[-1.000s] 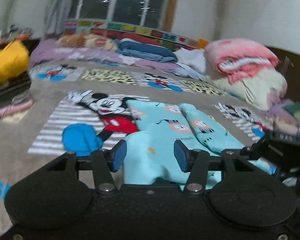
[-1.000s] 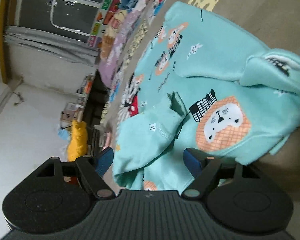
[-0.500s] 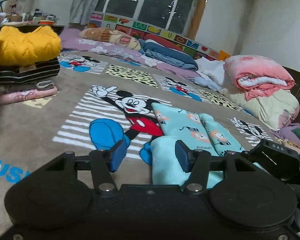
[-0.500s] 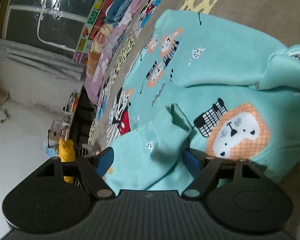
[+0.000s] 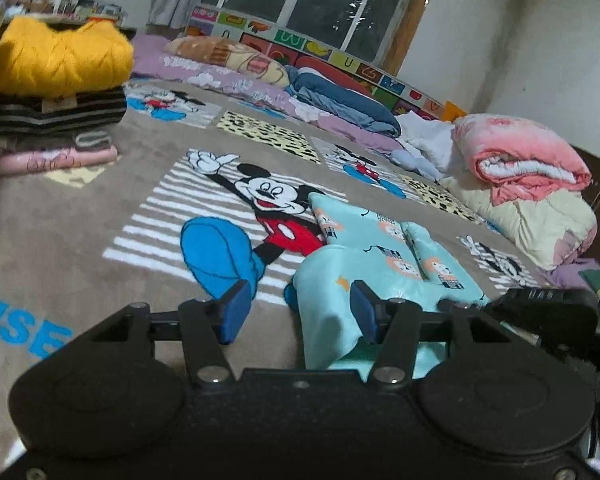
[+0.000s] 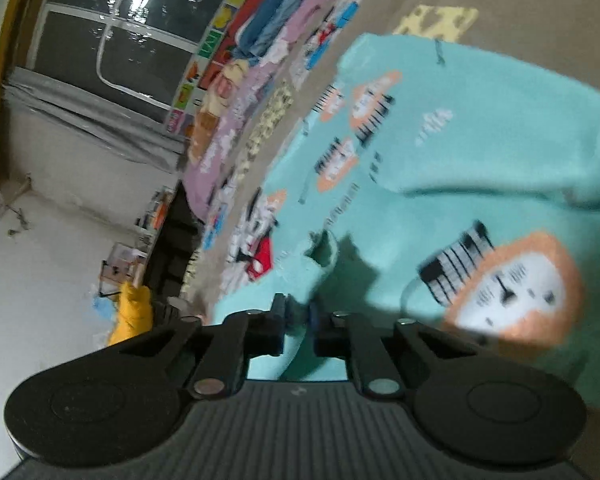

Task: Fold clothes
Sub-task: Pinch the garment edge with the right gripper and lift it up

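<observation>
1. left wrist view: the top (image 5: 364, 248), a teal printed garment, lies on the blanket (image 5: 80, 232) just right of the mouse picture, toward the blanket's near edge. its near part is bunched up and raised between the left gripper (image 5: 298, 312) jaws, which stand apart; the cloth sits against the right pad, but the left pad is clear of it, so nothing is gripped here. a stack (image 5: 56, 92) of folded clothes sits at the blanket's far left edge, and rolled quilts (image 5: 520, 184) sit at the right edge.

2. right wrist view: the right gripper (image 6: 298, 314) has just been closing and its jaws are now pinched on a fold of the top (image 6: 440, 168) near the sleeve cuff (image 6: 324, 250). the picture is blurred, so i cannot tell how many layers are caught.

3. risks, as i judge them: with only one side held, lifting could drag the top askew and spoil the fold. a shallow pinch could slip off the thick fabric. if the left jaws close on the bunched lump, they may trap extra layers and crease it.
</observation>
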`<action>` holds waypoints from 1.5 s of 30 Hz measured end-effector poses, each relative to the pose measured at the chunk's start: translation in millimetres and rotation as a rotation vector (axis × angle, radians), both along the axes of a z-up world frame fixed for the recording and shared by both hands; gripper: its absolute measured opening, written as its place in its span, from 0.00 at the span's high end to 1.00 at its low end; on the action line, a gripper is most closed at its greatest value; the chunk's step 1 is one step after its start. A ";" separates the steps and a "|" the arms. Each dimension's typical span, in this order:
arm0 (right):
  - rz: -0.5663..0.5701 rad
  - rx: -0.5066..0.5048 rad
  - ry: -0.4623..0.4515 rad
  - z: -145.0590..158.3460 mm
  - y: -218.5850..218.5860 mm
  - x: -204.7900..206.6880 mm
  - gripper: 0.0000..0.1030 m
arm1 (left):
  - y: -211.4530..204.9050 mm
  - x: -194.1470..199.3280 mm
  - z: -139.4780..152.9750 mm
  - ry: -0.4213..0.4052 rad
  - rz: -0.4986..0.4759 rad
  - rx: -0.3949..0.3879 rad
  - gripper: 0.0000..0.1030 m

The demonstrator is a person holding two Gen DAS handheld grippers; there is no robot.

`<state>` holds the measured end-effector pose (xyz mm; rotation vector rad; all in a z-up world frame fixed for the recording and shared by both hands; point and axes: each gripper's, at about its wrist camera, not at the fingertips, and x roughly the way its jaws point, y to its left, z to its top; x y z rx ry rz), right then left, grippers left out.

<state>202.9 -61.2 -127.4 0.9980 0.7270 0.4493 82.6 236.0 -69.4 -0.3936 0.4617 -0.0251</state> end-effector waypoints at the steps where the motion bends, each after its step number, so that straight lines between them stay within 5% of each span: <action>1: 0.003 0.004 -0.017 5.4 -1.0 3.0 0.91 | 1.6 -0.2 -0.4 0.003 -0.003 -0.019 0.48; 9: 0.056 -0.042 -0.211 86.0 -22.7 34.2 0.91 | -14.4 0.2 -3.1 0.027 -0.087 -0.076 0.43; 19: 0.091 -0.121 -0.370 154.5 -72.3 49.6 0.91 | -102.9 -0.9 -12.0 0.027 -0.237 0.159 0.42; 21: 0.079 -0.128 -0.372 156.5 -83.8 49.6 0.91 | -120.4 -1.0 -13.3 0.010 -0.239 0.248 0.44; 25: 0.046 -0.126 -0.369 154.5 -105.8 46.6 0.91 | -147.6 1.4 -17.7 -0.010 -0.236 0.418 0.66; 33: -0.016 -0.113 -0.359 142.4 -151.0 37.4 0.92 | -181.3 2.8 -26.3 -0.052 -0.319 0.612 0.84; 45: -0.140 -0.097 -0.294 99.1 -224.6 30.7 0.91 | -219.0 10.9 -33.0 -0.084 -0.397 0.704 0.88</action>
